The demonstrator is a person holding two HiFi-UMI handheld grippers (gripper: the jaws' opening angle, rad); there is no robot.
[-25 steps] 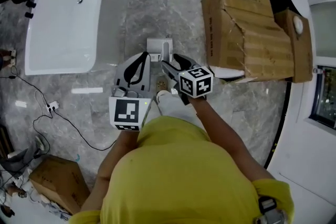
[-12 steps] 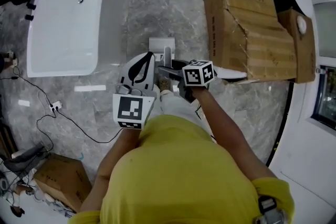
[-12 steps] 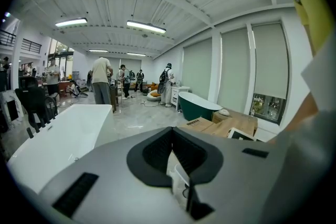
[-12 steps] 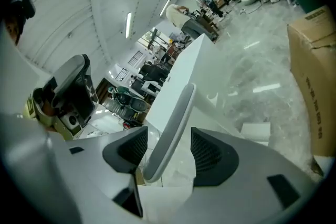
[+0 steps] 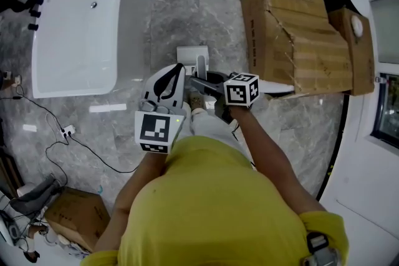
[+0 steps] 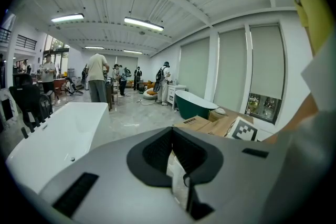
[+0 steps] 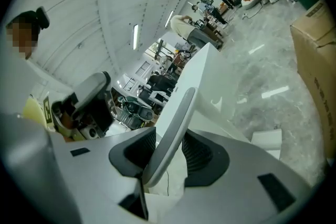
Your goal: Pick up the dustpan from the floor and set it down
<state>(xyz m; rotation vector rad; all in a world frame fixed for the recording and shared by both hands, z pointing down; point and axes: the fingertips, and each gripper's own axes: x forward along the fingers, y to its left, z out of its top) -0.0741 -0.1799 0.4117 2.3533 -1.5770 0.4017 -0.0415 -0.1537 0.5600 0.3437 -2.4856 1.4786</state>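
Note:
The dustpan's pale pan (image 5: 190, 53) lies on the grey marble floor, and its long handle (image 5: 201, 64) rises toward me. My right gripper (image 5: 203, 79) reaches in from the right. Its jaws are closing with the handle (image 7: 176, 123) between them, and both pads (image 7: 197, 152) touch it. The pan (image 7: 268, 139) shows low at the right of the right gripper view. My left gripper (image 5: 178, 70) hangs just left of the handle, its tips together and holding nothing (image 6: 171, 136).
A white bathtub (image 5: 75, 15) stands at the left. Torn cardboard boxes (image 5: 293, 34) sit close on the right, with a white wall beyond them. A cable (image 5: 62, 131) trails over the floor at the left, near another box (image 5: 68, 215). My shoes (image 5: 194, 99) are right below the handle.
My right gripper has rolled and slid in toward the dustpan handle, and its wide-open jaws have narrowed round it. The left gripper has shifted only slightly.

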